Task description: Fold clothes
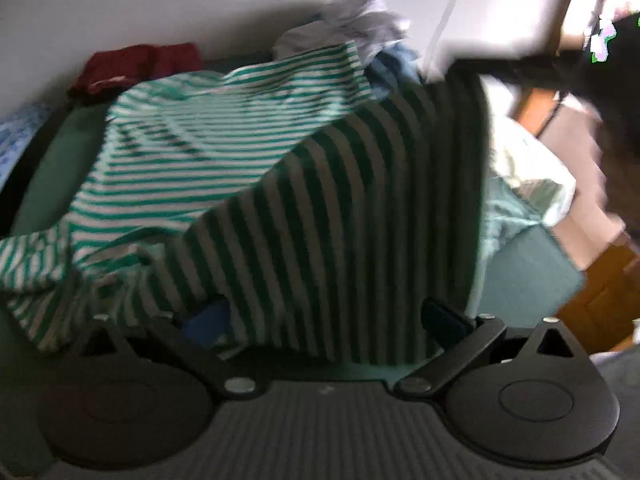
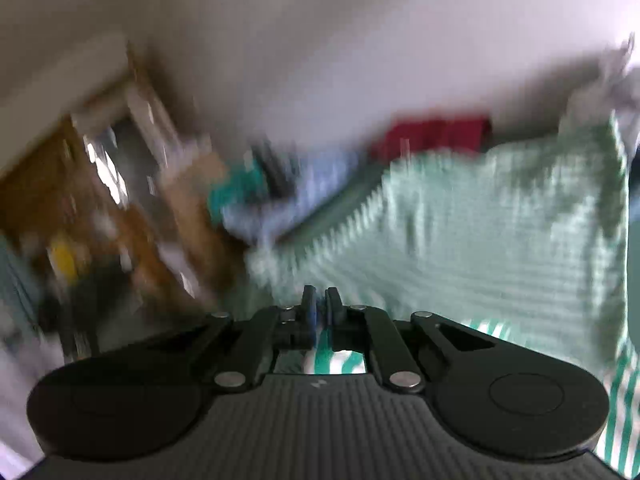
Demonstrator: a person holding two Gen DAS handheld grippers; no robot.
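A green-and-white striped shirt [image 1: 224,148] lies spread over a dark green surface [image 1: 52,176]. One side of it is lifted up as a hanging, shadowed panel [image 1: 360,224]. My left gripper [image 1: 320,316] is open, its fingers [image 1: 444,316] spread wide, and the raised cloth hangs between them and hides the left finger. My right gripper [image 2: 320,308] is shut on the shirt's edge, with striped cloth [image 2: 336,356] showing behind the jaws. It holds the shirt [image 2: 500,216] up; its view is blurred by motion. The right gripper also shows as a dark shape at the top right of the left wrist view [image 1: 520,66].
A dark red garment [image 1: 136,64] and a pile of white and blue clothes [image 1: 360,24] lie at the back by the white wall. Light cloth [image 1: 528,176] sits at the right. A wooden floor [image 1: 600,304] and wooden furniture [image 2: 100,184] lie beyond the surface's edge.
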